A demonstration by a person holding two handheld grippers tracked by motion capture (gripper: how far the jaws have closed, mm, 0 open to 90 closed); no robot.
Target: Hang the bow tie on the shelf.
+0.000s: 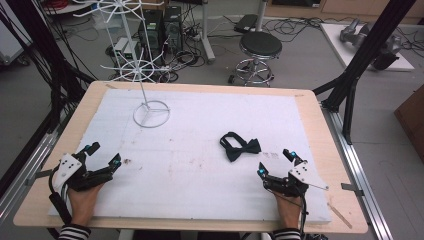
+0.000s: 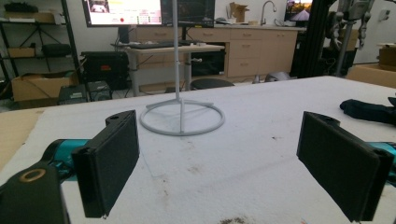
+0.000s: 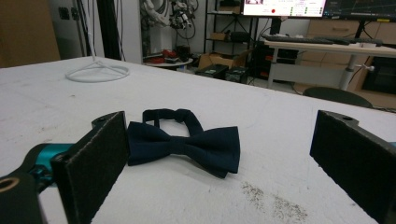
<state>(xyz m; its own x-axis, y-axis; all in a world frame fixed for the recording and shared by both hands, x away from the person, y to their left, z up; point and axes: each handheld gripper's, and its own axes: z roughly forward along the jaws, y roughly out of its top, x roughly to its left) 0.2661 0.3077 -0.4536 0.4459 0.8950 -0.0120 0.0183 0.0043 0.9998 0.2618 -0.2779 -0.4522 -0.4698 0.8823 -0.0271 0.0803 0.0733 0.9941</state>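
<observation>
Thing in work: a dark bow tie (image 1: 241, 148) with its neck strap looped behind it, lying flat on the white foam sheet (image 1: 200, 165) of the desk (image 1: 310, 107).
Where it lies: right of the middle, just in front of the right hand-held gripper (image 1: 275, 160), not touching it.
Right hand-held gripper: jaws wide apart, nothing between them; in the right gripper view the bow tie (image 3: 187, 147) lies close ahead.
Left hand-held gripper (image 1: 104, 154): jaws also apart and empty, resting near the left edge, well apart from the bow tie.
Wire stand (image 1: 151, 114): white, with a ring base, at the far left part of the sheet.
How it will handle: I judge it light, soft cloth, not fragile; it may slide or fold when pushed.
Where to take hold: probably the middle knot, the thickest part, or one wing at its edge.
</observation>
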